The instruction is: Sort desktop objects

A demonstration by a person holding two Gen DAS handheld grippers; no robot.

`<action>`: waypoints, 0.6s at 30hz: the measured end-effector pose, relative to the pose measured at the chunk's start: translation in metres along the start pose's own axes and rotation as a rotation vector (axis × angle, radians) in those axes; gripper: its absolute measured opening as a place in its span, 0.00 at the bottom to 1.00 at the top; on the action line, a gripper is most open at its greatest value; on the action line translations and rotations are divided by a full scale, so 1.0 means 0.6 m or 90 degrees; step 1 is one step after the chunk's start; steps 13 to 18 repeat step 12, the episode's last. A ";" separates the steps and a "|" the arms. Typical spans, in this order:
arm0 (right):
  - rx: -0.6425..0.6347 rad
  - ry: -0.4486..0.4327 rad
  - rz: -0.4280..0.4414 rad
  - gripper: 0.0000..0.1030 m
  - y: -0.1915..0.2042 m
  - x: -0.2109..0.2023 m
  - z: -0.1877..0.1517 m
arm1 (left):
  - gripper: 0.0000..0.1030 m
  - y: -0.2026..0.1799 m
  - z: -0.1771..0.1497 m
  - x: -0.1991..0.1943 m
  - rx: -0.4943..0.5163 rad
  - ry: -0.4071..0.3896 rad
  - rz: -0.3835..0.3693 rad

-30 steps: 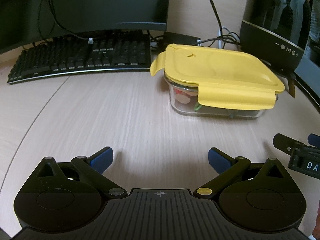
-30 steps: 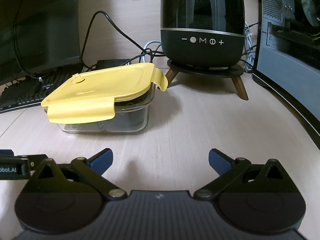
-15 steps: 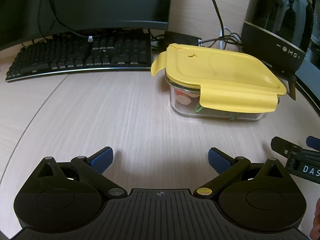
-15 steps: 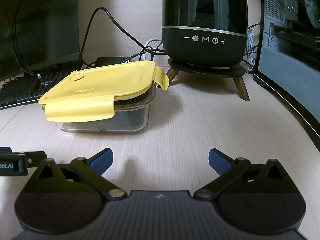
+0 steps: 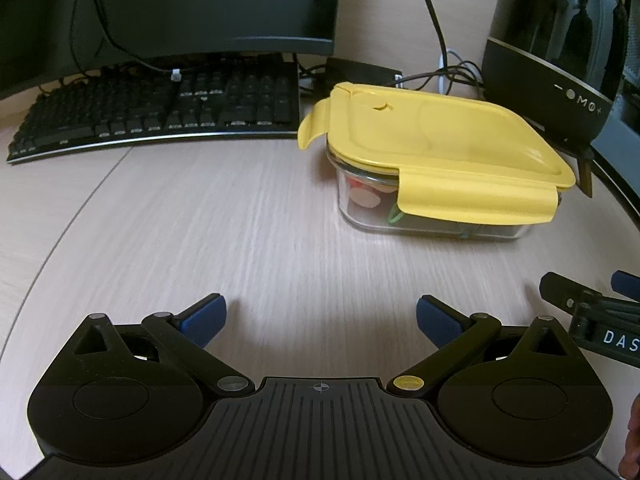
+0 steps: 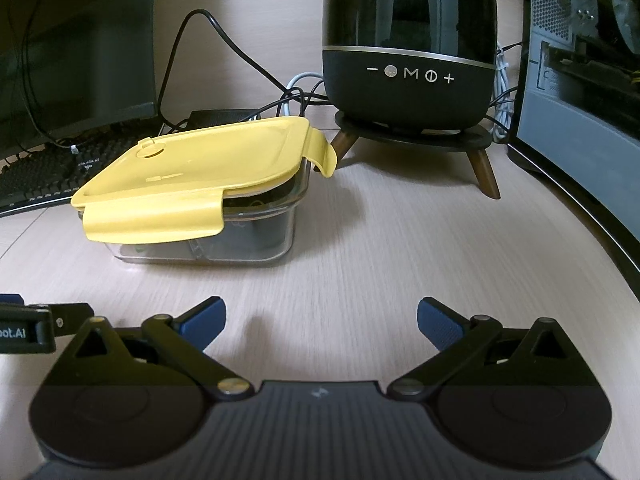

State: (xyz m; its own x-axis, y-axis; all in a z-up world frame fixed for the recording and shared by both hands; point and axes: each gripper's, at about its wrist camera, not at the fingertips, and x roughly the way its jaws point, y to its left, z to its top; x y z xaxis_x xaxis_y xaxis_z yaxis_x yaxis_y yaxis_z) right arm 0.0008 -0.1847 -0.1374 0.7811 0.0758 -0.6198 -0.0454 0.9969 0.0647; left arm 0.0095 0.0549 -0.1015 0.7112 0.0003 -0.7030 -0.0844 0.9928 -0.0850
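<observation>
The left claw [image 5: 320, 320] gapes empty over the desk [image 5: 200, 232], short of the yellow-lidded container [image 5: 436, 168].

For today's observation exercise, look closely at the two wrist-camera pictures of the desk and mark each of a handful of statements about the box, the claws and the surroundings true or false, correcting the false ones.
1. The yellow lid sits on the clear container. True.
2. The left claw is shut on the lid. False: its jaws stand wide apart over bare desk, holding nothing.
3. The lid's front flap is pressed flat against the container wall. False: it angles outward, unlatched.
4. The keyboard lies to the left of the container in the left wrist view. True.
5. The right claw is open and empty. True.
6. The black speaker rests directly on the desk. False: it stands on a small legged stand.
</observation>
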 end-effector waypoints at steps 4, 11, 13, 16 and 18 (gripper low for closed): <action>0.000 0.001 -0.002 1.00 -0.001 0.001 0.001 | 1.00 0.001 0.001 0.005 -0.010 0.011 0.005; 0.032 -0.001 -0.015 1.00 -0.048 -0.004 0.020 | 1.00 0.043 0.013 -0.004 -0.058 -0.034 0.035; 0.046 -0.008 -0.023 1.00 -0.072 -0.004 0.030 | 1.00 0.056 0.019 -0.007 -0.043 -0.052 0.047; 0.046 -0.008 -0.023 1.00 -0.072 -0.004 0.030 | 1.00 0.056 0.019 -0.007 -0.043 -0.052 0.047; 0.046 -0.008 -0.023 1.00 -0.072 -0.004 0.030 | 1.00 0.056 0.019 -0.007 -0.043 -0.052 0.047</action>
